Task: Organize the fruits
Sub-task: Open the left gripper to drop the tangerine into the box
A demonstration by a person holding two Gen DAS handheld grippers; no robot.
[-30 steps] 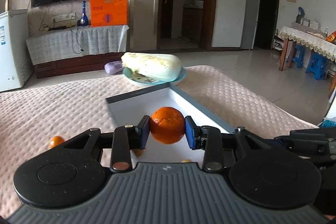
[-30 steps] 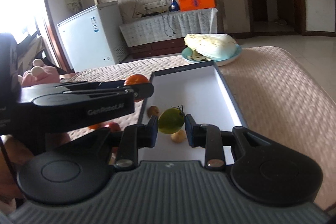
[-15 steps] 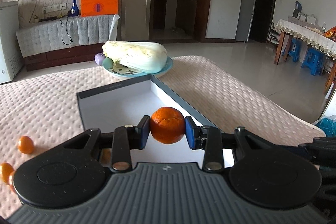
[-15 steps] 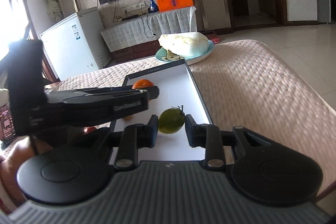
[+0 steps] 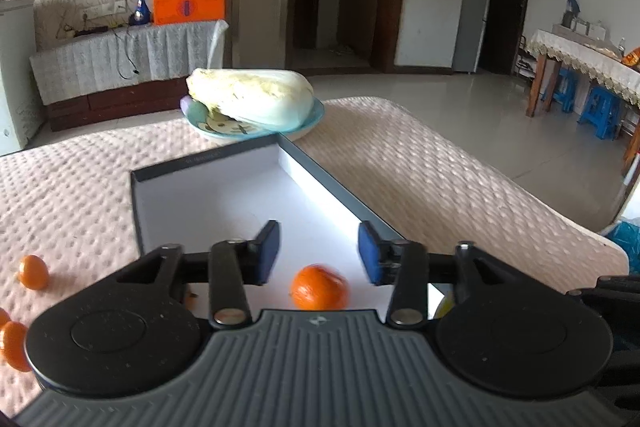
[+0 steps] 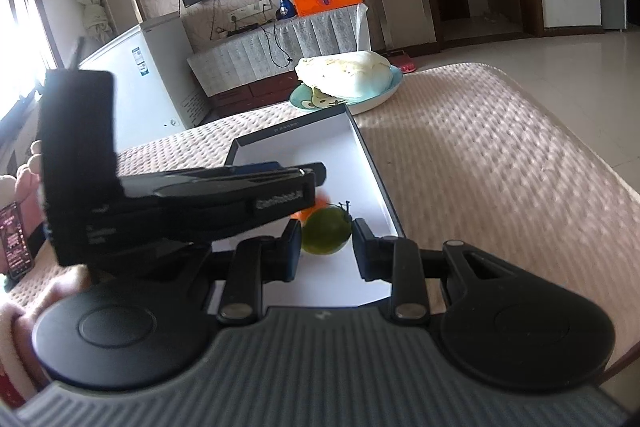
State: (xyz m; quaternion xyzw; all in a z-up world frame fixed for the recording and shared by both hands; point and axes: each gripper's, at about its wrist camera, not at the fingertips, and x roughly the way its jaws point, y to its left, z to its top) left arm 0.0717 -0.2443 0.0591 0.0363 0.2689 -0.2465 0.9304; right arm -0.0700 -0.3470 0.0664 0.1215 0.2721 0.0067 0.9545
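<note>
Left gripper (image 5: pixel 318 251): jaws spread, nothing between the pads. The orange (image 5: pixel 319 287), blurred, sits below them on the white floor of the tray (image 5: pixel 208 163). Right gripper (image 6: pixel 323 245): jaws appear parted, the green fruit (image 6: pixel 326 230) between them; pad contact cannot be confirmed in this view. Three small oranges (image 5: pixel 33 271) lie on the quilted cloth (image 5: pixel 440 179), left of the tray. Cabbage (image 5: pixel 252 98) rests on a plate (image 5: pixel 312 123) beyond the tray's far edge.
</note>
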